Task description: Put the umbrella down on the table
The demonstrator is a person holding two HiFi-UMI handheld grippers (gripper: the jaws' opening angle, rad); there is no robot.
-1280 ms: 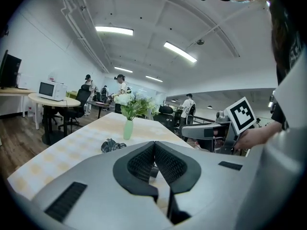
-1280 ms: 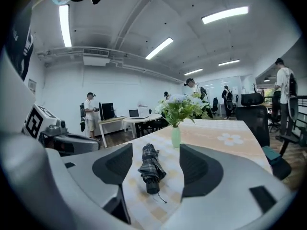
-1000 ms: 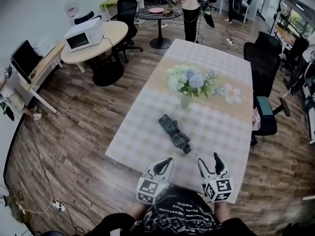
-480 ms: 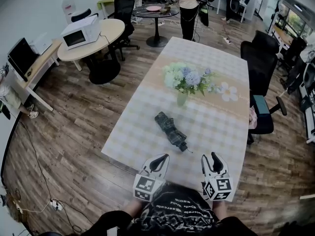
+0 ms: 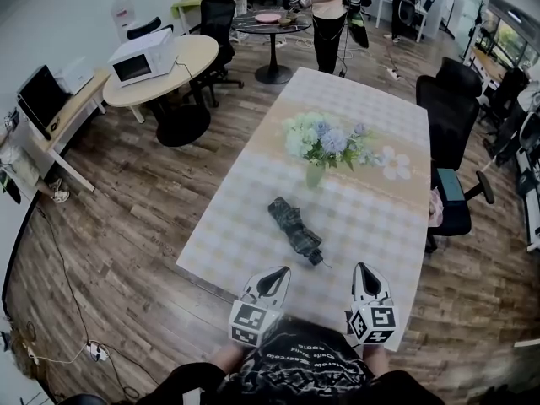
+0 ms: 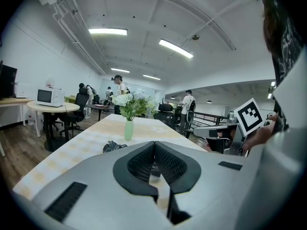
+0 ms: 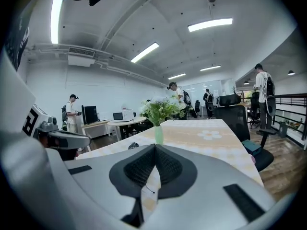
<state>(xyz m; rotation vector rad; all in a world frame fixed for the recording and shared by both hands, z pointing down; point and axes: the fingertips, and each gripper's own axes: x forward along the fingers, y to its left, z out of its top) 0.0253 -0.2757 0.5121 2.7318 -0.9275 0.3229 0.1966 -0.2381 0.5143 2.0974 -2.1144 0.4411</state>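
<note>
The folded dark plaid umbrella point(image 5: 294, 229) lies flat on the checked table point(image 5: 375, 226), handle end toward me, with nothing touching it. It shows small past the jaws in the left gripper view point(image 6: 114, 146) and the right gripper view point(image 7: 133, 145). My left gripper point(image 5: 274, 283) hovers at the table's near edge, short of the umbrella, shut and empty point(image 6: 154, 144). My right gripper point(image 5: 365, 278) is beside it on the right; its jaws have closed together with nothing between them point(image 7: 154, 146).
A green vase of flowers point(image 5: 319, 146) stands mid-table beyond the umbrella. A black office chair point(image 5: 451, 133) sits at the table's right side. A round table with a microwave point(image 5: 142, 57) is at the far left. People stand at the back of the room.
The right gripper's jaws, wide apart a second ago, have closed together. Both grippers stay at the near edge; the umbrella lies where it was.
</note>
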